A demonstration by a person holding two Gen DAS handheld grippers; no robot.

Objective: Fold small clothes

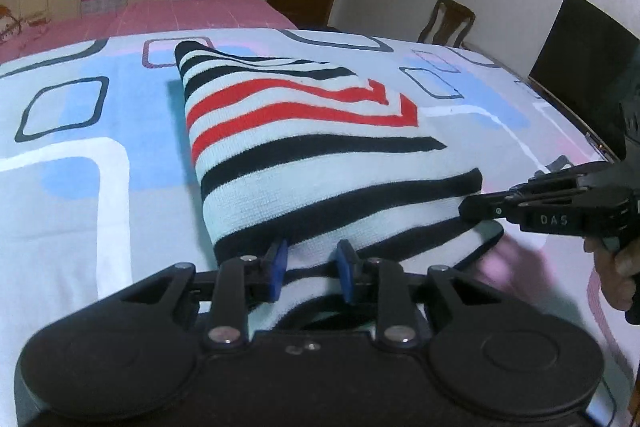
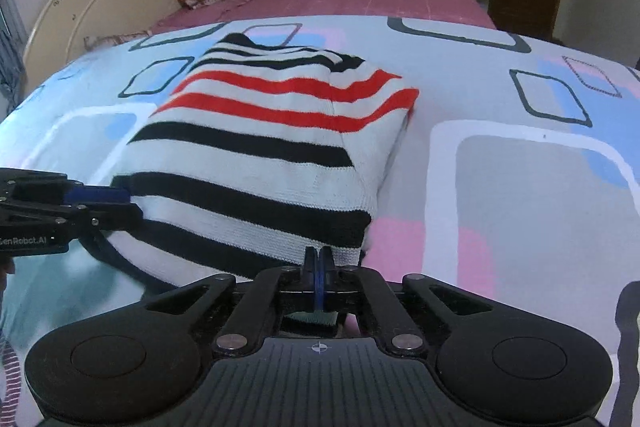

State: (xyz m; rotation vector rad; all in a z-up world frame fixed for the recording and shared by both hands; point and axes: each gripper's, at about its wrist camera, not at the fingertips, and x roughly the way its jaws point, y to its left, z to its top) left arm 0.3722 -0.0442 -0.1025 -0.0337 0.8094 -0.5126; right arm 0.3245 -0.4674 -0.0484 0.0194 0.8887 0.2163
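Striped knit top (image 2: 264,155) folded up on the bed (image 1: 72,187), lying on a patterned sheet with its near hem lifted a bit. Left gripper (image 1: 312,269) with jaws apart, blue pads either side of the hem, can't really tell if touching; right gripper (image 2: 319,267) with jaws pressed together at the near corner, but fabric between them not visible, so hard to call. Lower layers hidden under the top fold.
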